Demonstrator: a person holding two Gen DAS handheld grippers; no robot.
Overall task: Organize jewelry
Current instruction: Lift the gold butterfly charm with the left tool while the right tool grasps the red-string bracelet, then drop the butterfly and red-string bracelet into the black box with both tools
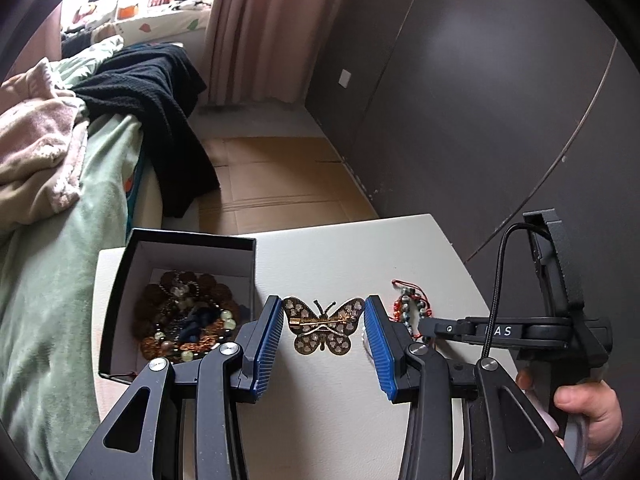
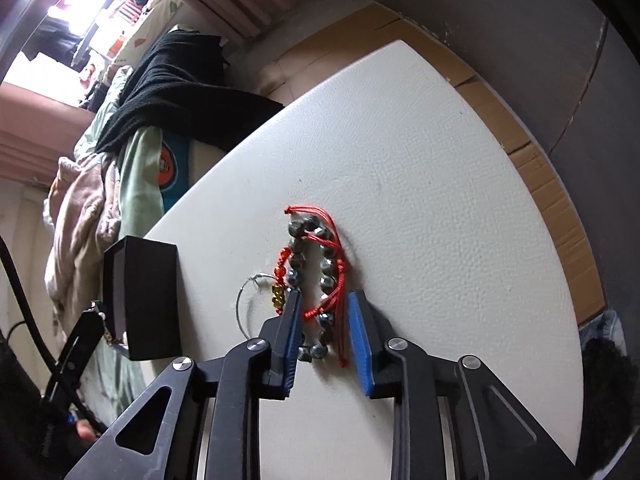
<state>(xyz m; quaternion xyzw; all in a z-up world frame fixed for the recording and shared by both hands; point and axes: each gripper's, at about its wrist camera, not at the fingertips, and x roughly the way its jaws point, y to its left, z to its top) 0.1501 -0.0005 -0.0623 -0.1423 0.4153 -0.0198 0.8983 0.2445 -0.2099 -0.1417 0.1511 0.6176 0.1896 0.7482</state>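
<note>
A gold butterfly brooch lies back side up on the white table, between the blue pads of my open left gripper, touching neither pad that I can see. A black box to its left holds several bead bracelets. A dark bead bracelet with red cord lies between the pads of my open right gripper; it also shows in the left wrist view. A thin silver ring with gold and red beads lies left of it.
The black box stands near the table's left edge. A bed with green bedding and a black garment lies left of the table. Cardboard covers the floor beyond. A dark wall is at the right.
</note>
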